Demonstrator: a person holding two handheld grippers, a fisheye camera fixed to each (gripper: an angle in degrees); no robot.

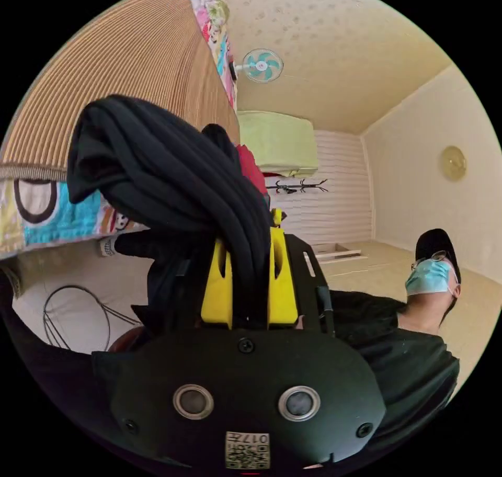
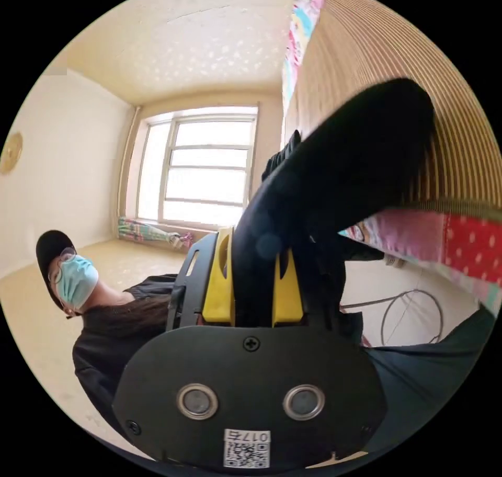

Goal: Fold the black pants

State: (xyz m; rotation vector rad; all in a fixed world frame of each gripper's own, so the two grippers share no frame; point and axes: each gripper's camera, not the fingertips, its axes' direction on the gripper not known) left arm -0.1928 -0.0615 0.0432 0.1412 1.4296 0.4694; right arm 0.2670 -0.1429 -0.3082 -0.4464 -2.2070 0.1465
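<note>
In the left gripper view the black pants (image 1: 162, 168) bunch in thick folds and run down between the yellow jaws of my left gripper (image 1: 250, 247), which is shut on them. In the right gripper view another part of the black pants (image 2: 340, 168) rises in a broad smooth fold from between the yellow jaws of my right gripper (image 2: 254, 244), also shut on the cloth. Both cameras are rolled sideways and look up past the cloth.
A ribbed tan mat (image 1: 120, 69) on a bright patterned quilt (image 1: 57, 215) lies behind the pants. A person in black (image 1: 408, 351) with a cap and mask stands close by. A window (image 2: 204, 168), a wall fan (image 1: 261, 65) and a wire frame (image 2: 413, 315) are around.
</note>
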